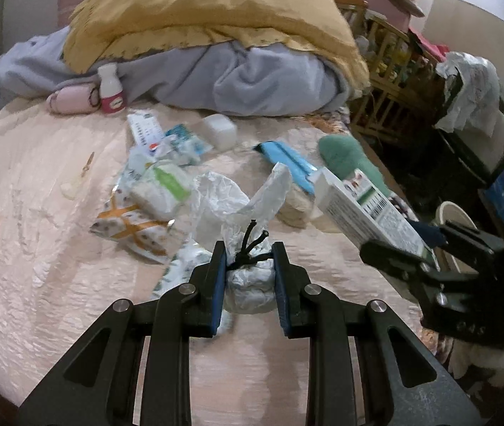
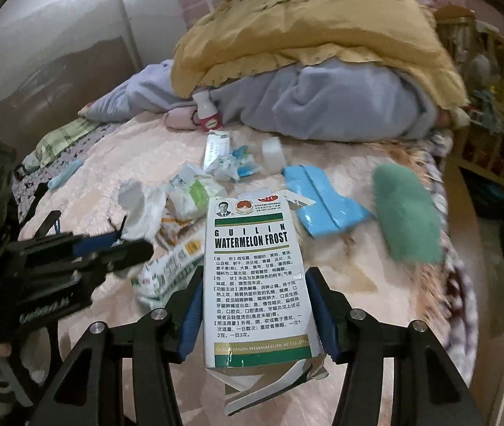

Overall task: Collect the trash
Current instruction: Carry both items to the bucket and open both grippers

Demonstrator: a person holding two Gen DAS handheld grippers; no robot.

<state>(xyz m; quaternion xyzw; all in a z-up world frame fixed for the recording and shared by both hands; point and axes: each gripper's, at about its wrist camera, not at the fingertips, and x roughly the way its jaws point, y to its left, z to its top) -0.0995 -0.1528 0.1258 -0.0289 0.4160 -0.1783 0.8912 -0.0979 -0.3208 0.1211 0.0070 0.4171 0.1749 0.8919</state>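
My left gripper (image 1: 250, 248) is shut on a crumpled white plastic bag (image 1: 248, 280) tied with black string, held just above the pink bedspread (image 1: 38, 230). My right gripper (image 2: 256, 273) is shut on a white and green medicine box (image 2: 255, 266) printed "Watermelon Frost", lifted off the bed. In the left wrist view that box (image 1: 369, 209) and the right gripper (image 1: 418, 241) sit at the right. More litter lies on the bed: food wrappers (image 1: 152, 191), a blue packet (image 1: 287, 163), a small white box (image 1: 220, 131) and a white bottle with a pink label (image 1: 111, 88).
A heap of yellow (image 1: 198, 10) and grey-blue bedding (image 1: 252, 78) fills the far side of the bed. A green fuzzy item (image 2: 408, 213) lies near the right bed edge. Beyond that edge stand a wooden frame (image 1: 386, 71), cluttered furniture and a round white-rimmed container (image 1: 454, 213).
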